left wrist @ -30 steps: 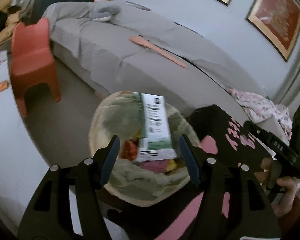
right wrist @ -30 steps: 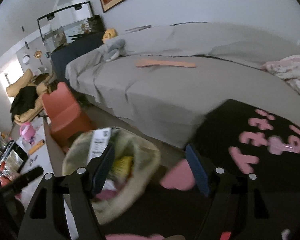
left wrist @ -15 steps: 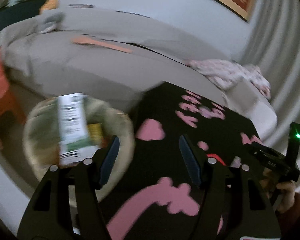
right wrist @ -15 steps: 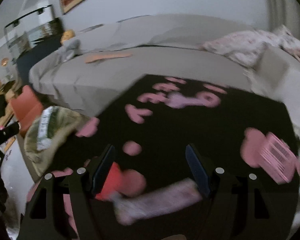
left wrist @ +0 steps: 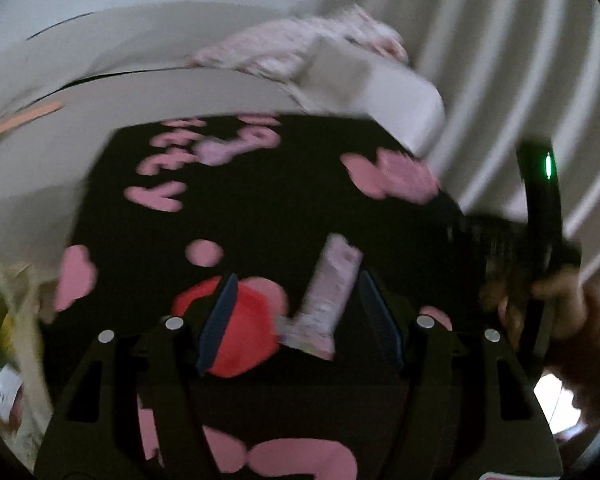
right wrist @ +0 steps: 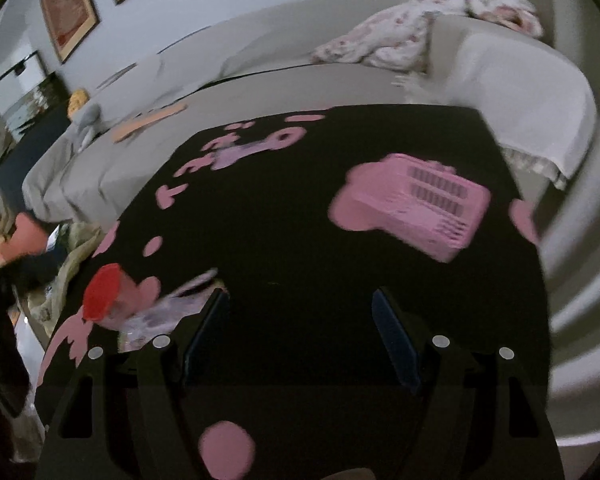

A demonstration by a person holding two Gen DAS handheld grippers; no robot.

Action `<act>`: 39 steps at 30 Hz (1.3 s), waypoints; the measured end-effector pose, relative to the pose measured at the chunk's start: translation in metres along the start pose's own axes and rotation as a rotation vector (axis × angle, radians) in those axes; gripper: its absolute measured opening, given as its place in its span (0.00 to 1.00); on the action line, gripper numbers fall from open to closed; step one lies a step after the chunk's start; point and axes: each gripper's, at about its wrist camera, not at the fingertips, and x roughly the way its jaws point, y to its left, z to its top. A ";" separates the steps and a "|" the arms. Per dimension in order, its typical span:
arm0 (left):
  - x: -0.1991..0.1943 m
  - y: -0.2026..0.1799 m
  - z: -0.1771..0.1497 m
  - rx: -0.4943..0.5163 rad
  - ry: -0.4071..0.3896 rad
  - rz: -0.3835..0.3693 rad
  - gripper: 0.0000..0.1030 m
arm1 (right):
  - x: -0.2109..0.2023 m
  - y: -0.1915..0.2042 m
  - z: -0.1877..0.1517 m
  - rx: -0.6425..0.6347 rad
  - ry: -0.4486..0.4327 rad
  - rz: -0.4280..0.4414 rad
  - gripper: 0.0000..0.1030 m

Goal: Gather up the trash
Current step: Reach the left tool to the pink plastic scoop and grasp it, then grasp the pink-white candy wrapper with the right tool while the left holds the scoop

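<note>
A pale lilac wrapper [left wrist: 328, 296] lies on the black table with pink shapes [left wrist: 268, 208], next to a red cup [left wrist: 240, 332]. My left gripper [left wrist: 298, 320] is open and hangs just above them, with the wrapper between its fingers. In the right wrist view the wrapper [right wrist: 168, 312] and the red cup [right wrist: 102, 296] lie at the left. My right gripper [right wrist: 300, 332] is open and empty over the bare black table [right wrist: 300, 240]. The trash bin with a beige liner [right wrist: 68, 256] stands off the table's left edge; it also shows in the left wrist view [left wrist: 8, 332].
A pink slotted basket [right wrist: 424, 204] lies on the table's far right. A grey sofa [right wrist: 260, 80] with a floral cloth [right wrist: 412, 36] runs behind the table. An orange stool [right wrist: 24, 236] stands left of the bin. White curtains [left wrist: 500, 60] hang at the right.
Both grippers have swung right, from over the trash bin to over the black table. The left one now hovers at the wrapper and red cup. Both stay open.
</note>
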 end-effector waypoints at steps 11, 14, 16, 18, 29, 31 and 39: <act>0.046 0.022 0.063 0.078 0.026 -0.008 0.47 | -0.014 -0.028 0.003 0.030 -0.040 0.029 0.76; 0.067 0.048 0.099 0.151 0.021 -0.002 0.49 | -0.010 -0.026 0.001 -0.008 -0.001 0.029 0.77; 0.091 0.066 0.120 0.169 0.041 -0.007 0.49 | -0.009 -0.027 0.000 -0.011 0.003 0.013 0.77; 0.116 0.087 0.135 0.147 0.058 -0.010 0.49 | -0.008 -0.030 -0.002 -0.001 0.020 0.018 0.77; 0.197 0.125 0.150 0.048 0.168 -0.014 0.51 | 0.008 -0.038 -0.005 0.005 0.094 -0.026 0.77; 0.193 0.119 0.145 0.063 0.187 -0.070 0.52 | 0.008 -0.037 -0.005 -0.009 0.098 -0.030 0.77; 0.181 0.093 0.124 0.163 0.205 -0.053 0.52 | 0.011 -0.032 -0.008 -0.058 0.107 -0.058 0.77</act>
